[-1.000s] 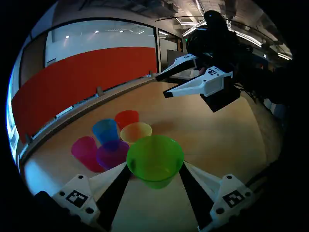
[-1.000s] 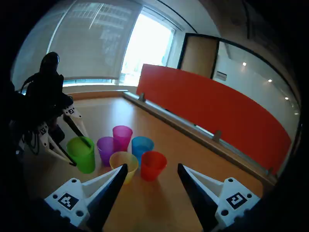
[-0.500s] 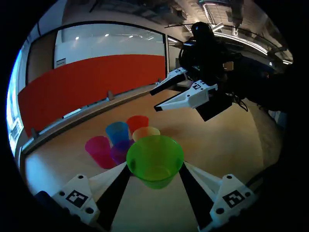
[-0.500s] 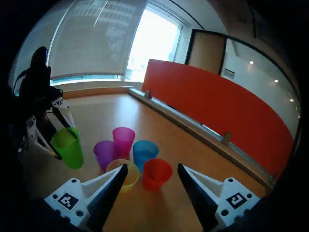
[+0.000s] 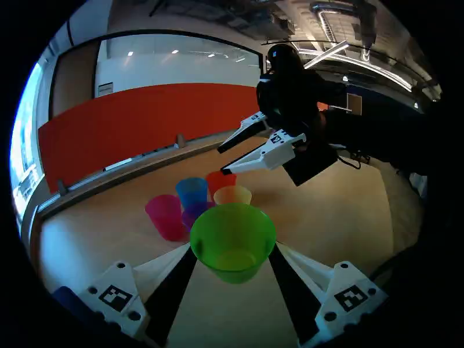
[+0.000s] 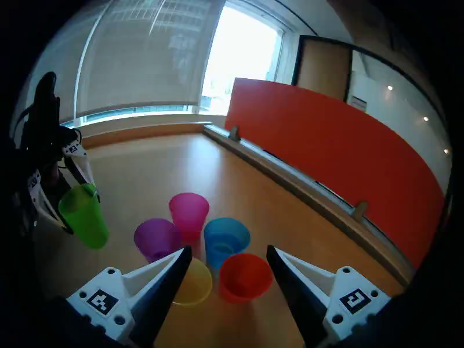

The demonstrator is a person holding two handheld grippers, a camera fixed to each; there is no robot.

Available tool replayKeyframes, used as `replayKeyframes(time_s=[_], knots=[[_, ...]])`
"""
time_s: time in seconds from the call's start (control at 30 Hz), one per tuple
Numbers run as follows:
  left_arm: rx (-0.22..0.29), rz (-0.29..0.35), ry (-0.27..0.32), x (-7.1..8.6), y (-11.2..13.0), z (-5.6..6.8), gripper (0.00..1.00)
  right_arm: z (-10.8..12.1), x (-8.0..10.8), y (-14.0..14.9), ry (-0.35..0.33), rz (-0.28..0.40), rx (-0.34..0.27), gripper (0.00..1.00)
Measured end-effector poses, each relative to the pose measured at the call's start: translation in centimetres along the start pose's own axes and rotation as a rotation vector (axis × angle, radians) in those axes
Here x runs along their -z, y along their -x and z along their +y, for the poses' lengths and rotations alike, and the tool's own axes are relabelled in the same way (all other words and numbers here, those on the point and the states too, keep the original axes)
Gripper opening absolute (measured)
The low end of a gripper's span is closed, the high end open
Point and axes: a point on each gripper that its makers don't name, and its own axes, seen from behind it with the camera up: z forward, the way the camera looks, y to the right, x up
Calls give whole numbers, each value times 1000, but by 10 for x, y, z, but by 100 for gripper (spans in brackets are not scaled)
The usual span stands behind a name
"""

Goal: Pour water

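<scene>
Left gripper view: left tongs [image 5: 232, 249] clamp green cup [image 5: 233, 232]; right tongs [image 5: 221, 162] spread; broad tabletop [image 5: 348, 214] around.

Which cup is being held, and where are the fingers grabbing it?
The left gripper holds the green cup, fingers pressing its two sides below the rim. The right gripper holds nothing.

Right gripper [image 6: 227, 249] spread wide. Red cup [image 6: 245, 277] between its fingers, yellow cup [image 6: 196, 282] half behind left finger; blue cup [image 6: 227, 238], purple cup [image 6: 156, 239], pink cup [image 6: 189, 211] just ahead. Far left: left gripper [image 6: 82, 216] clamping tilted green cup [image 6: 87, 225]
</scene>
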Motion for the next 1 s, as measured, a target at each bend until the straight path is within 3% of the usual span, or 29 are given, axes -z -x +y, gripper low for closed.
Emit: replayKeyframes(time_s=[0.47, 1.0], knots=[[16, 24, -28, 17, 0, -8, 84, -1, -45, 8, -66, -77, -49, 100], [37, 46, -36, 23, -2, -17, 84, -3, -76, 18, -84, -152, -41, 100]])
